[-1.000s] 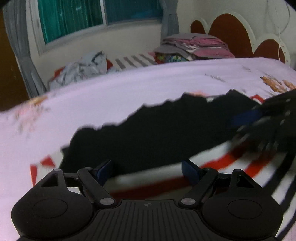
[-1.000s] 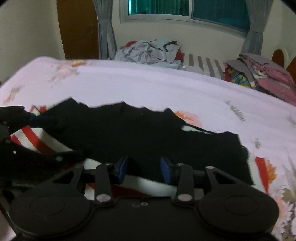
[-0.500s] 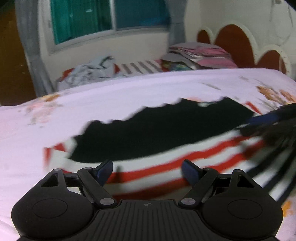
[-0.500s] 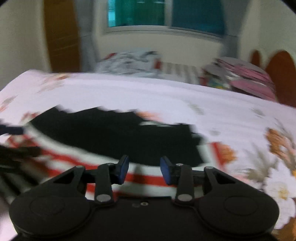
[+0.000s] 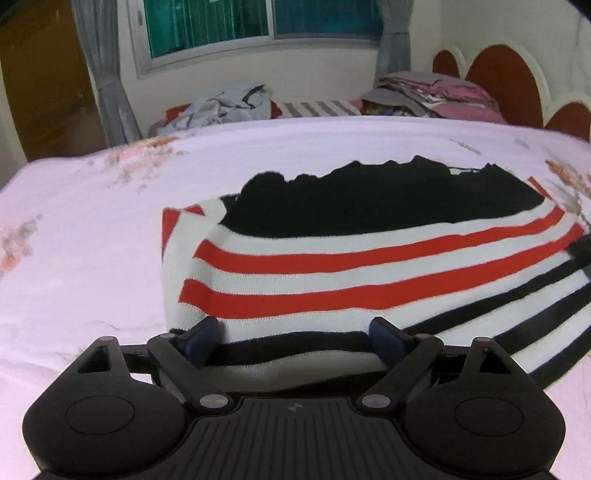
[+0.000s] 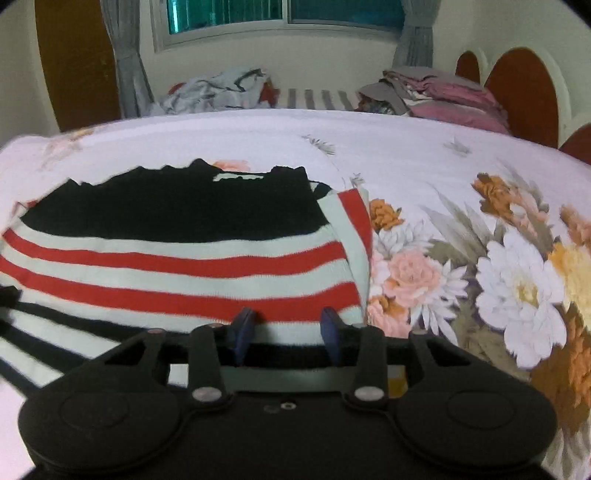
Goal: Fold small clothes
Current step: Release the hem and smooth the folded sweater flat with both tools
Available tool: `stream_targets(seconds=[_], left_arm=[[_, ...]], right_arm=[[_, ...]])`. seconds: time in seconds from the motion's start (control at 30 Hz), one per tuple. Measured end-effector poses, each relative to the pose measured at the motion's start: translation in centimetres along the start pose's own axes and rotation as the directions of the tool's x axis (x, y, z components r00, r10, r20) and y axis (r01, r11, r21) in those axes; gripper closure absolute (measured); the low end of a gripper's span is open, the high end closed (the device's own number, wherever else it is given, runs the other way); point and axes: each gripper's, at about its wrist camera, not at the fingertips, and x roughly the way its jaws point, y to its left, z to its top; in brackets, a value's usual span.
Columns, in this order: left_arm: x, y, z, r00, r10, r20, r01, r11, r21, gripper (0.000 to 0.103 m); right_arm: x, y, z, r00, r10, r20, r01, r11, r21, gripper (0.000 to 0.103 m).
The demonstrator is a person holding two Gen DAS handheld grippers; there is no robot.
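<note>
Both grippers are held with jaws spread, and both have just been opening: the left gripper wide, the right gripper less, over the near hem of the striped sweater. It is spread flat on the floral bedsheet. Beyond are seen folded clothes, a scalloped headboard and a curtained window.

Striped knit sweater (red, white, black bands), flat on the floral bedspread
</note>
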Motion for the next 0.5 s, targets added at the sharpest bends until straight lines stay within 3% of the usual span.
stream_targets(seconds=[0.07, 0.13, 0.23, 0.33, 0.5], left_arm=[[-1.0, -2.0, 0.5, 0.999, -0.026, 0.035, 0.025, 1.0, 0.012, 0.016], [-1.3, -4.2, 0.9, 0.995, -0.094, 0.031, 0.094, 0.995, 0.011, 0.016], [-1.1, -7.0, 0.7, 0.995, -0.102, 0.0, 0.102, 0.993, 0.063, 0.015], [-1.1, -7.4, -0.4, 0.996, -0.088, -0.032, 0.09, 0.992, 0.089, 0.016], [-2.6, -4.8, -2.5, 1.0, 0.014, -0.013, -0.013, 0.994, 0.111, 0.015]], right_arm=[[-1.2, 2.1, 0.3, 0.997, 0.054, 0.054, -0.053, 0.999, -0.005, 0.061], [-1.8, 5.2, 0.5, 0.991, 0.127, 0.043, -0.126, 0.992, -0.034, 0.063], [-1.9, 8.7, -0.3, 0.987, 0.164, 0.007, -0.162, 0.983, -0.091, 0.064], [-0.9, 9.7, -1.3, 0.993, 0.089, -0.077, -0.098, 0.988, -0.123, 0.063], [-2.3, 6.7, -3.4, 0.995, -0.021, -0.095, 0.008, 0.99, -0.137, 0.063]])
